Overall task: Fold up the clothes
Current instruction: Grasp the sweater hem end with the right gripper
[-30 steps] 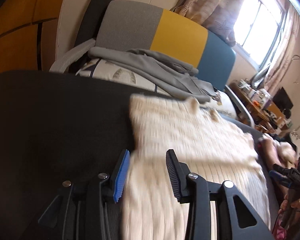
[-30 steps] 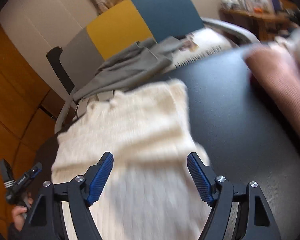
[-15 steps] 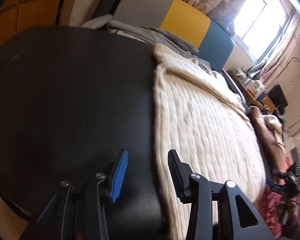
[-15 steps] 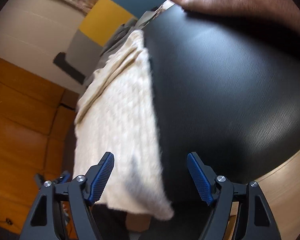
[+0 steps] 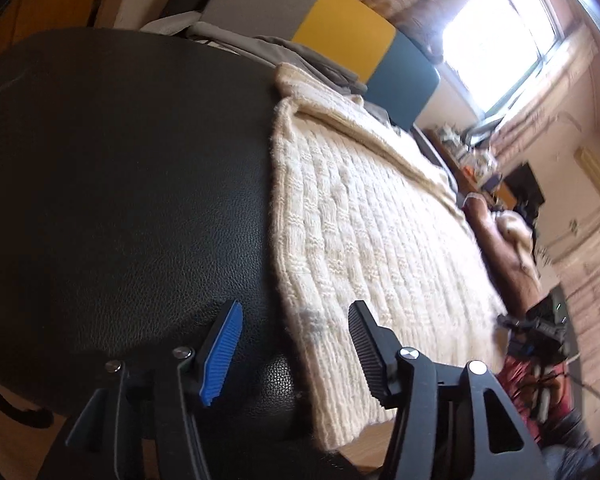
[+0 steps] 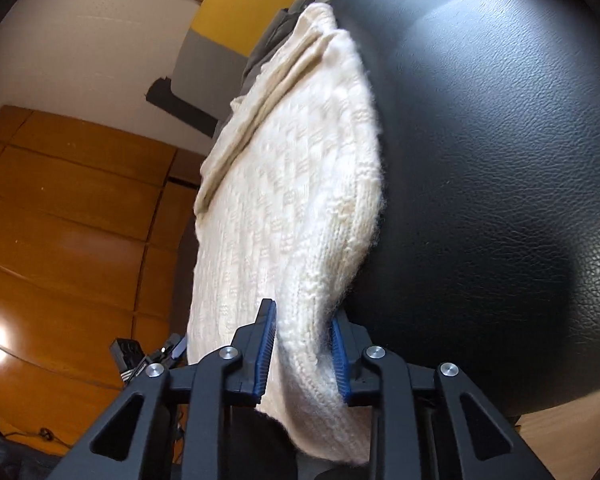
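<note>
A cream knitted sweater lies flat on a black leather-textured table, its near hem hanging over the front edge. My left gripper is open, with the sweater's near left corner between its fingers but untouched. In the right wrist view the same sweater runs away along the table. My right gripper is shut on the sweater's near right corner at the hem. From the left wrist view, the right gripper appears small at the far right.
A grey, yellow and blue chair back stands behind the table with grey clothes draped on it. A cluttered desk and bright window are at the right. Orange wooden panels are at the left.
Both grippers dropped to the table's front edge. The right gripper closed on the sweater's near right corner. The left gripper stayed open, with the hem's left corner now between its fingers.
</note>
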